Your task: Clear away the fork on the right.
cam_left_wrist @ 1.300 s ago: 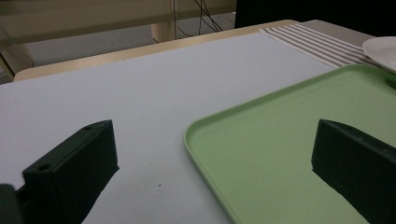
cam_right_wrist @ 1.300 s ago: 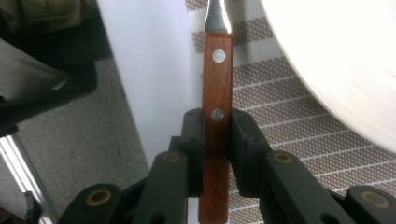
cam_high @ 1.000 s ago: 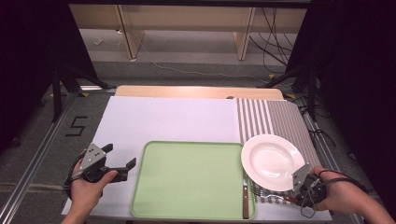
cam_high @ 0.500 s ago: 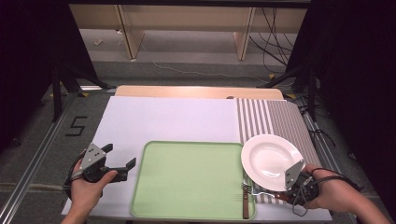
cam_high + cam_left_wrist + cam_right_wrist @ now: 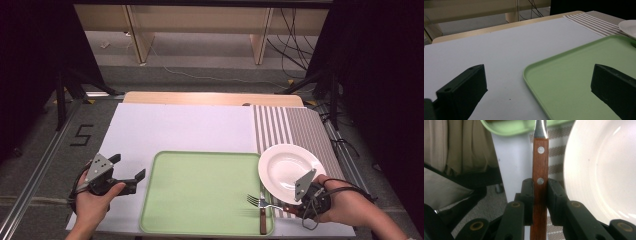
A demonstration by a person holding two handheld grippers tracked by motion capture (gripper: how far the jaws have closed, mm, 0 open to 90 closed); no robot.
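**Fork pinched by its handle at the tray's near right corner**

In the high view, the right gripper (image 5: 294, 204) is holding a fork (image 5: 260, 202) level, its tines lying over the near right corner of the green tray (image 5: 200, 192). A knife (image 5: 262, 221) is resting along the tray's right edge, under the fork. A white plate (image 5: 290, 167) is sitting just beyond, on the striped mat (image 5: 300, 127). The left gripper (image 5: 127, 179) is hovering beside the tray's left edge.

In the left gripper view, its jaws are standing spread, nothing between them, straddling the tray's edge.

In the right gripper view, the pads (image 5: 527, 195) are pressing on the fork's wooden handle (image 5: 539, 182), the plate just beside it.
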